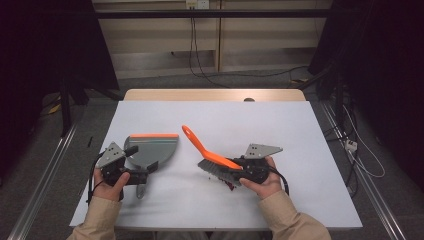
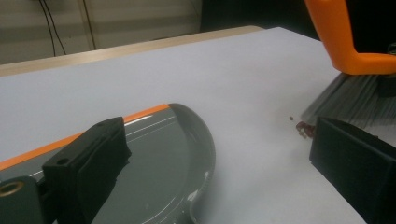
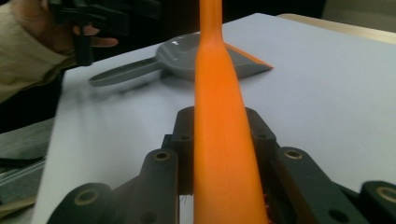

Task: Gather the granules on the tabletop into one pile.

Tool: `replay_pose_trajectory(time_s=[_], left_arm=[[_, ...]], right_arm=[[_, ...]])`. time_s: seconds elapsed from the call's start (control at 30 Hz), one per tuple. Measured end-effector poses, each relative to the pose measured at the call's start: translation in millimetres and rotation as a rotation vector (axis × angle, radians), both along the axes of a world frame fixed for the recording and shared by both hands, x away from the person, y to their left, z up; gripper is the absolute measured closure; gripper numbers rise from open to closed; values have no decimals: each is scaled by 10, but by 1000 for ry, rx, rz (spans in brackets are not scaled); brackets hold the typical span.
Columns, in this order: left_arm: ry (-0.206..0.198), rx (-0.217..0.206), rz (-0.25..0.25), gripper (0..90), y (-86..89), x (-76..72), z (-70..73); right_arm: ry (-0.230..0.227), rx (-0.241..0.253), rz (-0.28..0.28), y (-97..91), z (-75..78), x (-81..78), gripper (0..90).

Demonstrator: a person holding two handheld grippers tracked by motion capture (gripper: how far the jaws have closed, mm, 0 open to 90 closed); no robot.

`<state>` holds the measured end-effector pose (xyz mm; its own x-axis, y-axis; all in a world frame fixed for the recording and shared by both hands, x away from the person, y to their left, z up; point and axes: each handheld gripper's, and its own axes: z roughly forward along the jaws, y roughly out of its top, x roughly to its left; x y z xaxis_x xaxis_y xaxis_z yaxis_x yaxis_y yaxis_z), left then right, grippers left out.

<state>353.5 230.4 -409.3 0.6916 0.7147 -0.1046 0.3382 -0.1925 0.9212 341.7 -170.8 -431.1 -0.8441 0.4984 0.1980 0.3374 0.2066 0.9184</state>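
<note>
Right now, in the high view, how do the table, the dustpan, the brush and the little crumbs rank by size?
1. Table
2. Dustpan and brush: look about alike, so unranked
3. Crumbs, smallest

High overview, two close jaw-level views; shared dustpan (image 1: 150,147).

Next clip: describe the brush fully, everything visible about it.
The brush looks like plastic: an orange handle that curves up and away to the left in the high view, ending in a loop, over a row of grey bristles. The right gripper is shut on its orange back, a finger on each side. The bristles point down at the white table, beside small dark red bits.
</note>
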Motion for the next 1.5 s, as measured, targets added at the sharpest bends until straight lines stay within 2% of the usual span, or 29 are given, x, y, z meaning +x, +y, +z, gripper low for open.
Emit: replay_pose_trajectory(time_s=[0.07, 0.2, 0.43, 0.63, 0.73, 1.07, 1.2, 1.33, 1.4, 1.5], left_arm=[[1, -1, 1, 41, 1, 4, -2], [5, -6, 6, 42, 1, 11, -8], [4, -1, 4, 41, 5, 9, -10], [5, -8, 11, 41, 14, 8, -8], [8, -4, 14, 41, 20, 11, -11], [16, 0, 16, 42, 18, 32, -28], [17, 3, 13, 41, 2, 39, -36], [15, 2, 13, 42, 3, 37, -34], [16, 5, 14, 41, 7, 38, -37], [12, 2, 11, 41, 11, 30, -28]], right_arm=[[18, 24, 40, -6, -7, 4, 716], [10, -2, 111, 21, -10, -9, 716], [19, 18, 215, 40, -50, -3, 717], [28, -23, 299, 70, -153, 47, 717], [18, -54, 316, 88, -223, 88, 717], [-11, -11, 304, 26, -288, 258, 716], [-31, -25, 296, 31, -260, 309, 717], [-16, 16, 289, 22, -249, 354, 717], [-17, 6, 286, 35, -251, 347, 717], [-13, 25, 272, 42, -225, 338, 716]])
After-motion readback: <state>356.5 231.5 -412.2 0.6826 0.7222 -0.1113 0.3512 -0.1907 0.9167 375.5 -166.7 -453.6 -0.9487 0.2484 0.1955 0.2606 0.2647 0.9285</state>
